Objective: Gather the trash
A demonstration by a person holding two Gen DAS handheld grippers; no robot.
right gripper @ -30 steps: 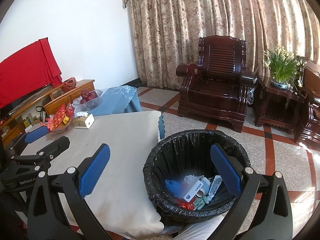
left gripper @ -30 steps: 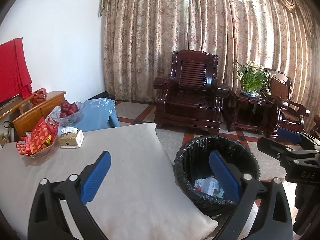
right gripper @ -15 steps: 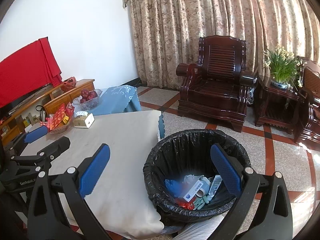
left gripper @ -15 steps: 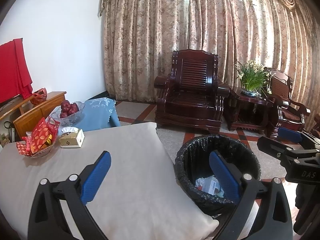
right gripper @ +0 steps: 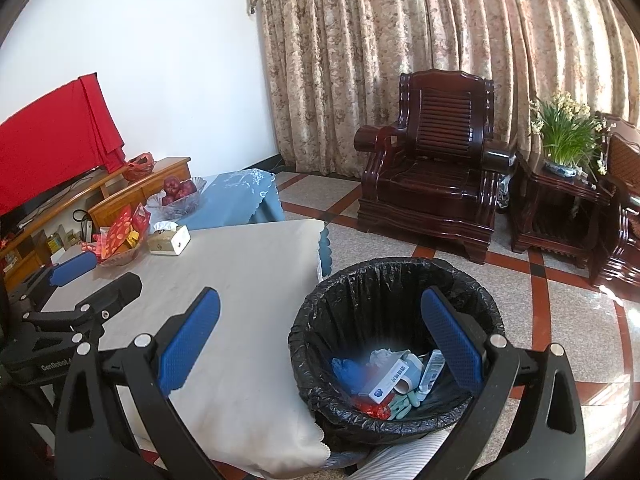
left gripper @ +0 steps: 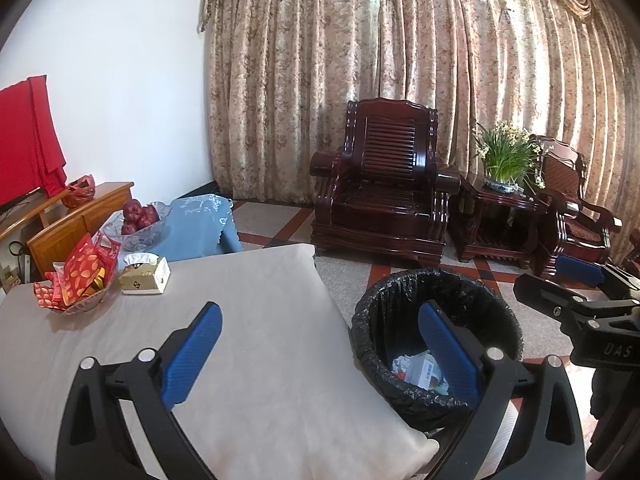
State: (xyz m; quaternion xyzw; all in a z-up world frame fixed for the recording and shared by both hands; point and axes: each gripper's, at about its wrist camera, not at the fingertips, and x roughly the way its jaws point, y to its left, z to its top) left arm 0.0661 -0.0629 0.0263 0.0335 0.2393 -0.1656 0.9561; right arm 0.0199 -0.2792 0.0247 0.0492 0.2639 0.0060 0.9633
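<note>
Both grippers, left gripper and right gripper, hang spread and hold nothing. Under the right one's right finger sits the bin, touching the table edge.

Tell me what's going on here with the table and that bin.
A person is clearing trash with a two-finger gripper in each hand. Both the left gripper and the right gripper are open and hold nothing, hovering over the table edge and the black-lined trash bin beside it. The bin already holds trash, including a white and blue box. A tissue box, a snack bowl and a fruit bowl sit at the table's far end.
</note>
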